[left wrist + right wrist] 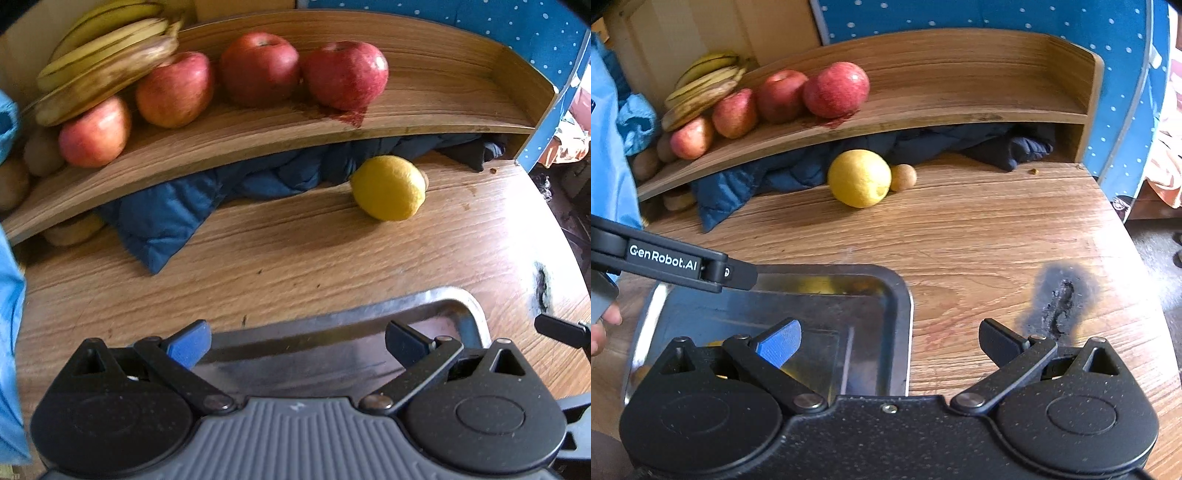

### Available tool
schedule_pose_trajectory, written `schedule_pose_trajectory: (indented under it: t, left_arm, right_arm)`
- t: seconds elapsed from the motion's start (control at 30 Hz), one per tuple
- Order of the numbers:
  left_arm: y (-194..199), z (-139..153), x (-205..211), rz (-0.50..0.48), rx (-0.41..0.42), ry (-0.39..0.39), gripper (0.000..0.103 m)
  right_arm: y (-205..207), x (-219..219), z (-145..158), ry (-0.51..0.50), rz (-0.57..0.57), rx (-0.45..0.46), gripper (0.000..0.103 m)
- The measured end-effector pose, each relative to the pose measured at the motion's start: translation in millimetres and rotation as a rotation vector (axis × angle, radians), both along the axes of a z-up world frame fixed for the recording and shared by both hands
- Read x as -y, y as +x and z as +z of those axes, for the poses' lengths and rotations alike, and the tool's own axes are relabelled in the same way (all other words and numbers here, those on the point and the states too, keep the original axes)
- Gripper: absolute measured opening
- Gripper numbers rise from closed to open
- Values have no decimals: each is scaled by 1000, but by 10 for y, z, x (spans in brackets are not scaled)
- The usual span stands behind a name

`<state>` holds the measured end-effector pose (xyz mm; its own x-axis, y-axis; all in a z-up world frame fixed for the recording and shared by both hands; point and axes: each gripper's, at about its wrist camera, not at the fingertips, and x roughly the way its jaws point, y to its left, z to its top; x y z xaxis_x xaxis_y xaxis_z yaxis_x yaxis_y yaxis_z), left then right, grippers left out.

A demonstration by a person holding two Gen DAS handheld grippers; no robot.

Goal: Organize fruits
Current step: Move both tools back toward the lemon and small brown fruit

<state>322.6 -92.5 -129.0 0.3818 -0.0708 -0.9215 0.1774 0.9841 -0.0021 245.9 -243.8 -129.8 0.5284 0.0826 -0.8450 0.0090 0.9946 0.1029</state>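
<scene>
Lemon point(859, 178) loose on table point(979, 236) before shelf point(923, 110), beside small brown fruit point(903, 177), possibly kiwi. Left gripper point(297, 341) and right gripper point(889, 341) both spread, empty, over metal tray point(897, 295), likely sorting destination.

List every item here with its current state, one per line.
Left gripper: open, empty, over the tray.
Right gripper: open, empty.
Tray: on the table; contents mostly hidden.
Lemon: on the table, ungripped.
Small brown fruit: beside the lemon.
Apples: in a row on the shelf.
Bananas: bunched, resting on the apples.
Blue cloth: crumpled under the shelf.
</scene>
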Motion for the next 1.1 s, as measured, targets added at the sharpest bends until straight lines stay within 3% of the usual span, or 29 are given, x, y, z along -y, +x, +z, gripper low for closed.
schedule_pose_trajectory:
  t: [0.6, 1.1]
  left_arm:
    - [557, -54, 394, -75, 42, -96, 102]
    - [976, -170, 445, -80, 53, -159, 102]
  right_arm:
    - [163, 185, -16, -73, -128, 14, 102]
    - [547, 304, -33, -186, -74, 31, 102]
